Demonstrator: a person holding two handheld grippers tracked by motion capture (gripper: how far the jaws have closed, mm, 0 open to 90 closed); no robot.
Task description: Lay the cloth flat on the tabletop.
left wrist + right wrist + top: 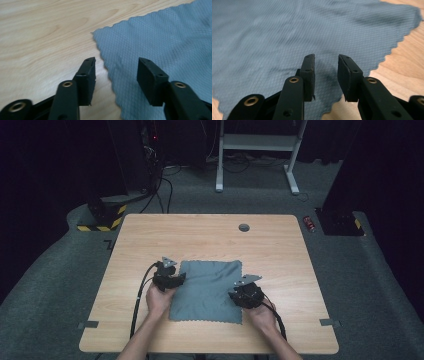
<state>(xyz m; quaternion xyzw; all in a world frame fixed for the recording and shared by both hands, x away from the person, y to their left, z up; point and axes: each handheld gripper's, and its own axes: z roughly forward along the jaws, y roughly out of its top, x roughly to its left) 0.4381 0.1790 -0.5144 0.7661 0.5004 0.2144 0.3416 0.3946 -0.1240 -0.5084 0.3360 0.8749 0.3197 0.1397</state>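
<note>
**Cloth: take both side edges before lifting**

Cloth (207, 291) lies flat, mid-table (150, 235). My left gripper (116, 72) gapes astride its left scalloped edge; close there first. My right gripper (325, 75), jaws parted over the right edge, probably needs lowering to pinch.

A light wooden table (280, 245) stands on grey carpet (360, 270); beyond the grippers, a white metal frame (257, 142), black cables (165, 185) and dark walls.
</note>
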